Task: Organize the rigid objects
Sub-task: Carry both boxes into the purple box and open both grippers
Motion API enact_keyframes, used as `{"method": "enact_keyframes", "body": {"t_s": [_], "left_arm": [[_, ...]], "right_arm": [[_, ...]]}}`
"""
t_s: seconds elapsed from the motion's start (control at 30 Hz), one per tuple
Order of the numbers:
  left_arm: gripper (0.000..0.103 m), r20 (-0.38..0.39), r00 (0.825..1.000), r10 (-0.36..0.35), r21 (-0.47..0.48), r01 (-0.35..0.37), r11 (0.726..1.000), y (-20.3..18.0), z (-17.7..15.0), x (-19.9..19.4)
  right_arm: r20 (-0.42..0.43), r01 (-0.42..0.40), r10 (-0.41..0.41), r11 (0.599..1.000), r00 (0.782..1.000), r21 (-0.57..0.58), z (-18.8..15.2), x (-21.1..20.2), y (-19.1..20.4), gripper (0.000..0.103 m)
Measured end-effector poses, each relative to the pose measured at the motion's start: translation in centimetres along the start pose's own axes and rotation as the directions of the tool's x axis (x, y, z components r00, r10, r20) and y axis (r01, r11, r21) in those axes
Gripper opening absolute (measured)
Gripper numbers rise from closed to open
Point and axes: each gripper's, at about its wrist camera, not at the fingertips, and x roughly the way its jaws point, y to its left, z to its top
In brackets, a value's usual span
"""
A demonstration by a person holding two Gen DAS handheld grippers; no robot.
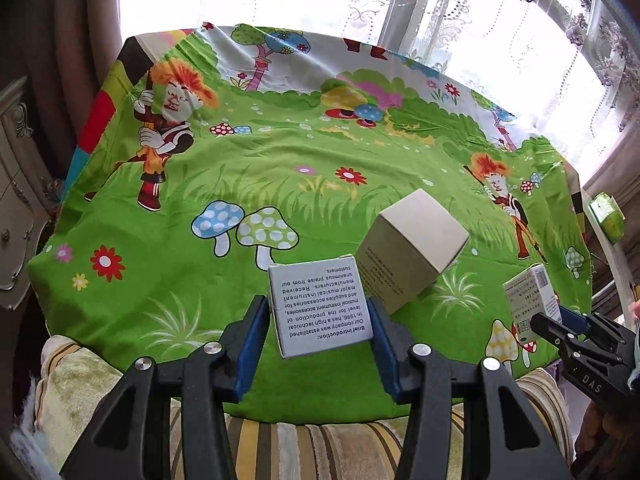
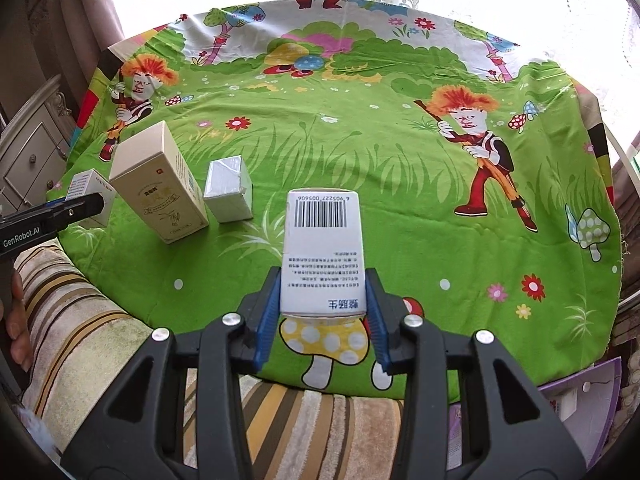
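You're clamping grey text box point(image 1: 320, 306) in left gripper point(image 1: 318, 344), bottom centre. Right gripper point(image 2: 323, 312) squeezing barcode box point(image 2: 323, 252), centre frame. Beige carton point(image 2: 160, 188) standing upper left.

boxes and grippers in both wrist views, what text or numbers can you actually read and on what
"Brief Introduction: Our company was established in 1996..." upside down, on the white box in the left gripper.
"6 905227 005606" under the barcode, on the barcode box in the right gripper.
"GenRobot.AI" on the left gripper's body.
"DAS" on the right gripper's body.
Tan box: gold print too blurred.
Barcode box's small Chinese lines: too small.
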Motion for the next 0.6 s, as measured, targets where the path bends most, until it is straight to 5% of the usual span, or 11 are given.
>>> {"method": "enact_keyframes", "body": {"t_s": [0.33,0.6], "left_arm": [[0.050,0.029,0.994,-0.105,0.080,0.102,0.992,-4.2,-1.4,-2.9],[0.050,-0.045,0.967,-0.252,0.161,0.256,0.953,-9.8,-3.1,-3.5]], "right_arm": [[0.028,0.017,-0.018,0.998,0.999,0.062,-3.1,-4.0,-1.6,0.044],[0.058,0.064,-0.073,0.987,0.996,0.148,-6.5,-8.3,-5.5,0.044]]}}
